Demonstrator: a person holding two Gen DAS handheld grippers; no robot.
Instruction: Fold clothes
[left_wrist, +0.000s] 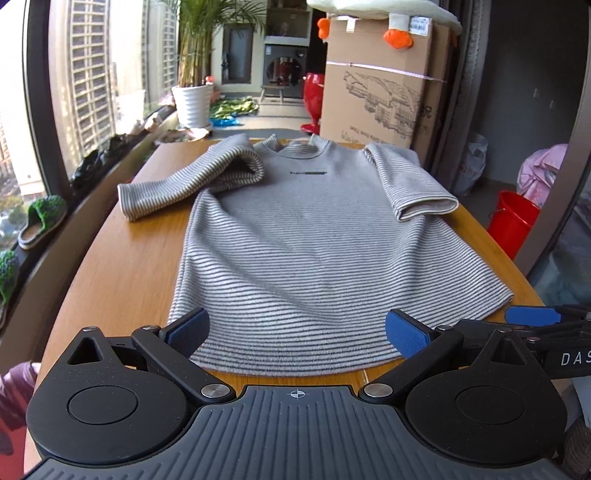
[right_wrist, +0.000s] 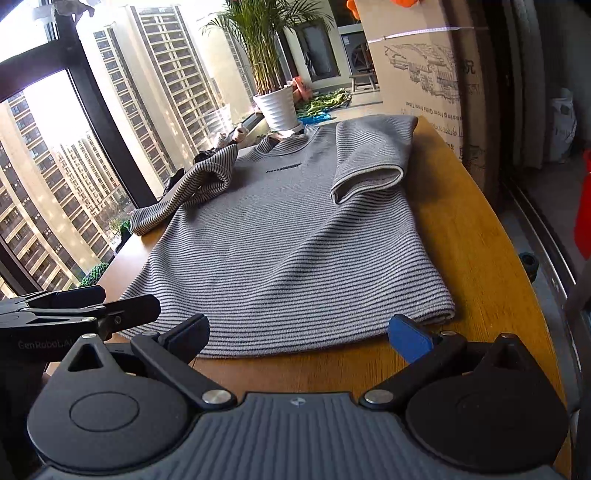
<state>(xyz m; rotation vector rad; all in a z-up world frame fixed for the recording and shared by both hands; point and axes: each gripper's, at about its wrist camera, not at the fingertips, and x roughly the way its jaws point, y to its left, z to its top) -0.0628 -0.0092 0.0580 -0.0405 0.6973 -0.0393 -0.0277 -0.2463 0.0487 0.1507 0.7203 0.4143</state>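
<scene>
Two grippers wait at the near hem, both with jaws spread wide and pinching nothing; the left gripper (left_wrist: 297, 328) frames the hem's middle and left part, the right gripper (right_wrist: 299, 332) sits just beside it toward the hem's right corner; in the left wrist view the right one's blue pad shows at the right edge, and in the right wrist view the left one's black fingers show at the left edge. Between and beyond the jaws lies the grey striped T-shirt (left_wrist: 295, 243), front up on the wooden bench (left_wrist: 110, 258), collar at the far end; its left sleeve (left_wrist: 184, 181) is bunched and twisted out toward the window; its right sleeve (left_wrist: 410, 181) lies folded in on the body. Beyond the far edge stand a potted palm (left_wrist: 194, 99) and a large cardboard box (left_wrist: 384, 99); a red bucket (left_wrist: 513, 221) sits on the floor at right.
</scene>
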